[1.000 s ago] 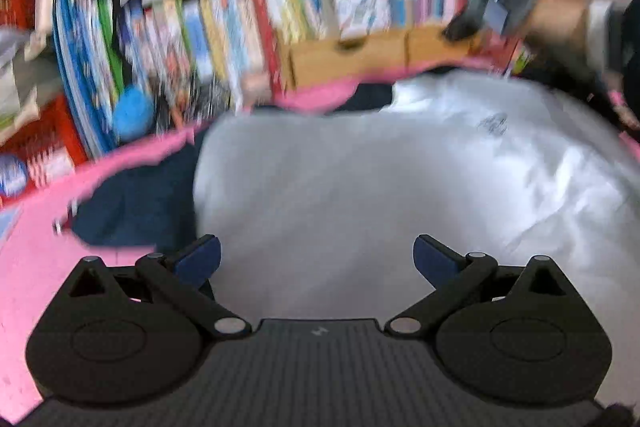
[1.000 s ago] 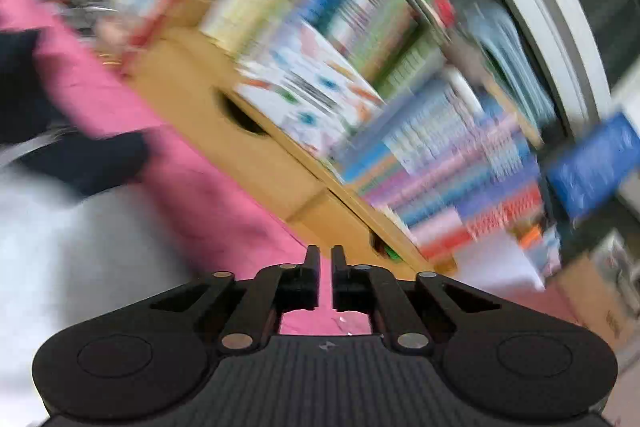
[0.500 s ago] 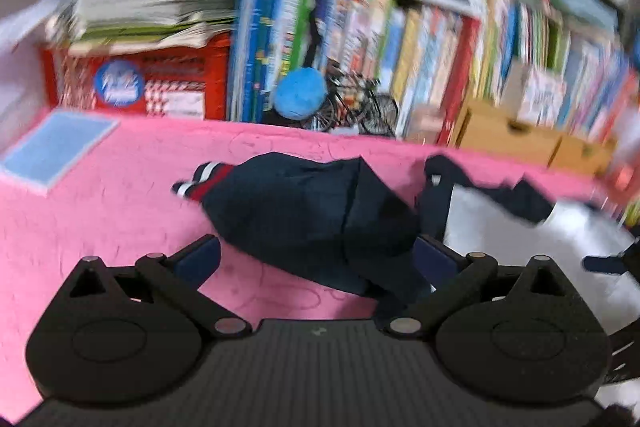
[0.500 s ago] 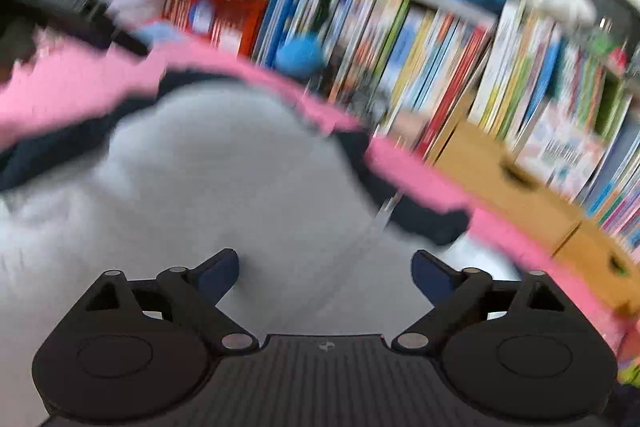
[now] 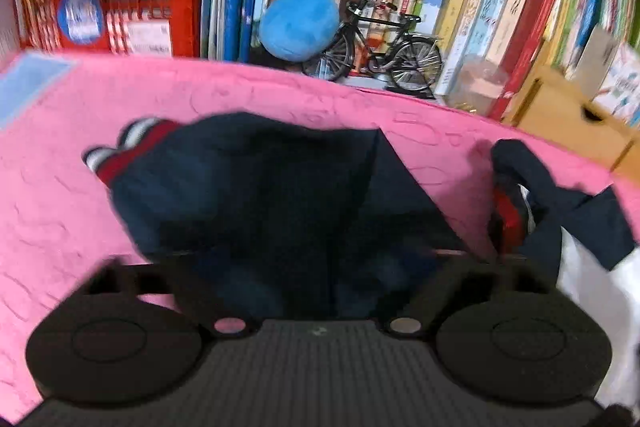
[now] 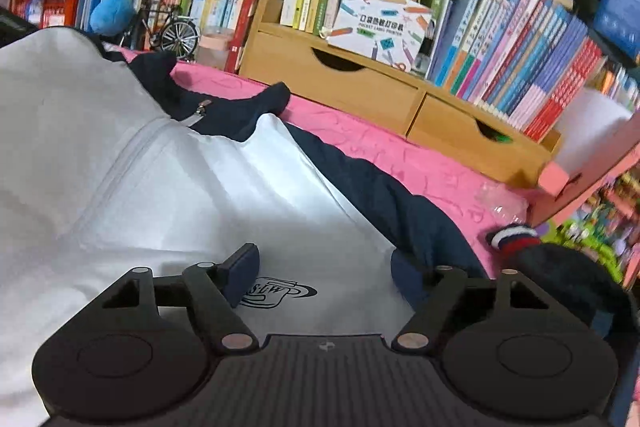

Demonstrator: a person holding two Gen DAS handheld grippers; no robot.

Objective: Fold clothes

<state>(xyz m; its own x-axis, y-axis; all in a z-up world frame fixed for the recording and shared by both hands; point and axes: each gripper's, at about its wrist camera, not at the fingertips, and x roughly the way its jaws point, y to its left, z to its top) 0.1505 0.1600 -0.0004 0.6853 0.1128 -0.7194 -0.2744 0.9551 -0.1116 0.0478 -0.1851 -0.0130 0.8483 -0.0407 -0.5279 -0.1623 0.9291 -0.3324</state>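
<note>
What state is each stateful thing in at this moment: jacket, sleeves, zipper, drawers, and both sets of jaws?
Jacket: spread on the pink cover, unfolded, white panel up.
Left sleeve: lying out sideways, not folded in.
Right sleeve: lying along the body's edge, cuff out.
Zipper: closed where visible.
Drawers: shut.
Left gripper: jaws closing around navy sleeve fabric.
Right gripper: jaws closing, white fabric between, not pinched.

One jacket, white with navy sleeves; two striped cuffs; one pink mat; one blue plush ball; one model bicycle; two wooden drawers; one red crate; many books, uncounted.
</note>
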